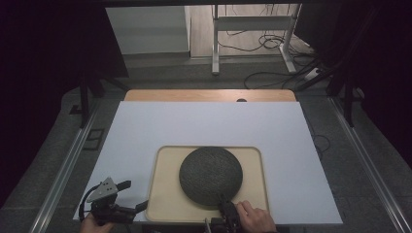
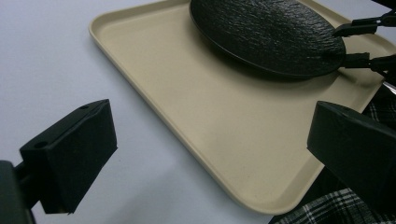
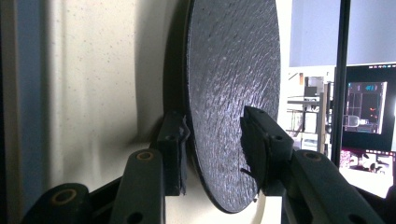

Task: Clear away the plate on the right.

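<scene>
white table top (image 1: 204,121) bearing a beige tray (image 1: 165,194), on which a dark textured plate (image 1: 210,175) lies. right gripper (image 3: 212,151) straddles the plate's near rim, one jaw under, one over, apparently not yet pinched tight; the step in hand looks like seizing the plate, next closing and lifting. left gripper (image 2: 210,154) hangs gaping, empty, beside the tray. the underside contact is hard to make out.

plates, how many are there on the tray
1: a dark textured plate on the beige tray, right of its middle, its near edge between the right gripper jaws. Nothing seems hidden beneath.
</scene>
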Available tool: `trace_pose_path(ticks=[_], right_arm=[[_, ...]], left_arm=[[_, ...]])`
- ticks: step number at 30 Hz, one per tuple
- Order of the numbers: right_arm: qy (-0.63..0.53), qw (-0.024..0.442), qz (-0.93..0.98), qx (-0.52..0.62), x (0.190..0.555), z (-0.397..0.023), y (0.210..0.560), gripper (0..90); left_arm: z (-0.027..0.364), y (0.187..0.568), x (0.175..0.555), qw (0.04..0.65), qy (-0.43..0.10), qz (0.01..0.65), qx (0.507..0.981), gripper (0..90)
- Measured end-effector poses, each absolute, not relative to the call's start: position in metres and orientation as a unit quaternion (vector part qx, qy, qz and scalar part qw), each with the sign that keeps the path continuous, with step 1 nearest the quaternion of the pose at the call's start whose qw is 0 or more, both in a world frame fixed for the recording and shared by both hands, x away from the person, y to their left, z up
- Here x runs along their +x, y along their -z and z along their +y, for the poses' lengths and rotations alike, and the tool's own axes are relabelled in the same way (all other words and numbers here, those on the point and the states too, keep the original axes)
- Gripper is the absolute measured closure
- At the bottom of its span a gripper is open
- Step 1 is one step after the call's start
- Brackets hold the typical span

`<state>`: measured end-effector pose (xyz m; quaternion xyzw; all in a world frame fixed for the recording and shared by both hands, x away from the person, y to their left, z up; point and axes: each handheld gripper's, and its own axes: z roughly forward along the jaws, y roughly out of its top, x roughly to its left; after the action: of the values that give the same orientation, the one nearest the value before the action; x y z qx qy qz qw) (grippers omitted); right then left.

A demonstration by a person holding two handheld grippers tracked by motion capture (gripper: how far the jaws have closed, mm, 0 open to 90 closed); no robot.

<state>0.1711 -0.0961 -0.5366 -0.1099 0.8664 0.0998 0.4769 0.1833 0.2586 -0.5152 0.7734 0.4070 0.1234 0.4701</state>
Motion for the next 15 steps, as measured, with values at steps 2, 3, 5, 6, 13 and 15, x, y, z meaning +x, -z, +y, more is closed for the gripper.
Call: trace_pose_path(ticks=[2,3,5,6,13,15], right_arm=[[-0.101,0.474,0.868,-0.108,0.1704,-0.0972,0.5355,60.4],[-0.101,0.473,0.868,-0.107,0.1700,-0.0975,0.5349,60.3],[-0.122,0.456,0.875,-0.109,0.1716,-0.0989,0.5344,59.7],[-0.115,0.459,0.875,-0.105,0.1703,-0.0993,0.5330,59.6],[-0.111,0.467,0.872,-0.096,0.1674,-0.1032,0.5291,58.3],[-0.113,0.469,0.871,-0.094,0.1669,-0.1043,0.5285,58.2]], left_arm=[[0.2586,0.5152,0.1833,0.470,-0.124,0.407,0.773,1.1],[0.2587,0.5152,0.1833,0.470,-0.123,0.407,0.773,1.1],[0.2588,0.5153,0.1834,0.471,-0.123,0.408,0.773,1.1],[0.2586,0.5153,0.1834,0.470,-0.123,0.407,0.773,1.1],[0.2583,0.5152,0.1835,0.468,-0.124,0.407,0.774,1.1],[0.2586,0.5152,0.1836,0.469,-0.123,0.407,0.774,1.1]])
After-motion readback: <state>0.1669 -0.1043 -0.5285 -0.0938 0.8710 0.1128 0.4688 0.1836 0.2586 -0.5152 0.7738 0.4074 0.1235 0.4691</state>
